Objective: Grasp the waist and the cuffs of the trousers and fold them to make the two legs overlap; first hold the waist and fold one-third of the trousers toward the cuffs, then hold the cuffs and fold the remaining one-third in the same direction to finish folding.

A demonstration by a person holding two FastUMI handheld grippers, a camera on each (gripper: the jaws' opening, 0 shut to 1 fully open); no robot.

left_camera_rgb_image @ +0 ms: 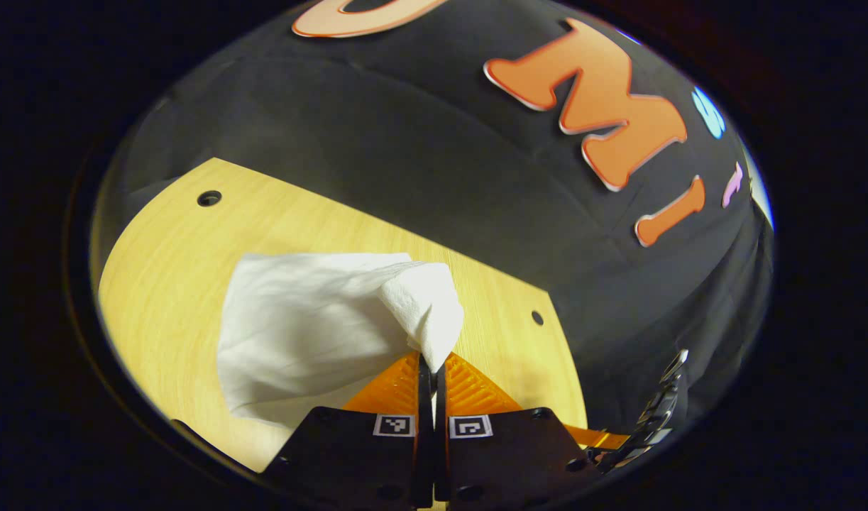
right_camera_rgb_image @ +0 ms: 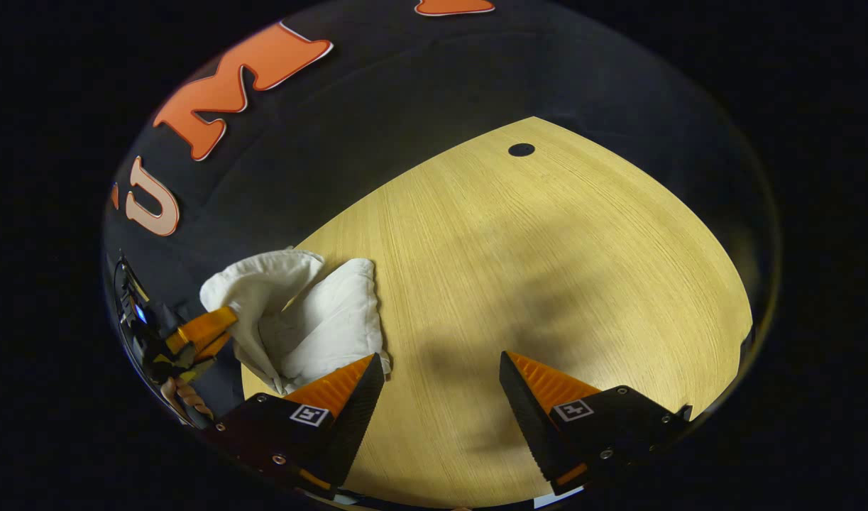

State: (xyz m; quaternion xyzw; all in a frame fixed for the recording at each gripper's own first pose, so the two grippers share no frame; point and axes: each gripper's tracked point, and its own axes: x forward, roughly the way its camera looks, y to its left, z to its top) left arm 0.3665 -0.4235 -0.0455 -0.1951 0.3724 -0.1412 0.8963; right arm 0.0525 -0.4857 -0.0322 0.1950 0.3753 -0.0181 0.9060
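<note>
Trousers are sitting in the left gripper view as a white, compact bundle on the wooden counter; the left hand-held gripper is clenching a corner of the cloth, fingers pressed together on it, and that corner is lifting up off the counter while the rest is draping down and away to the left; the bundle is looking short and layered rather than long, so my guess is the folding is pretty far along, maybe on the last third, though I can't tell waist from cuffs here; long axis is hard to call, it's roughly running from the pinched corner out toward the far left.

Over in the right gripper view, the right hand-held gripper is hanging over bare counter with its fingers spread wide, gripping nothing; the trousers are lying off near its left finger, bunched and rumpled, with the other hand-held gripper pinching them at the far side; the cloth is looking messy there, so what's probably left is laying the held end down flat and tidying the stack.
</note>
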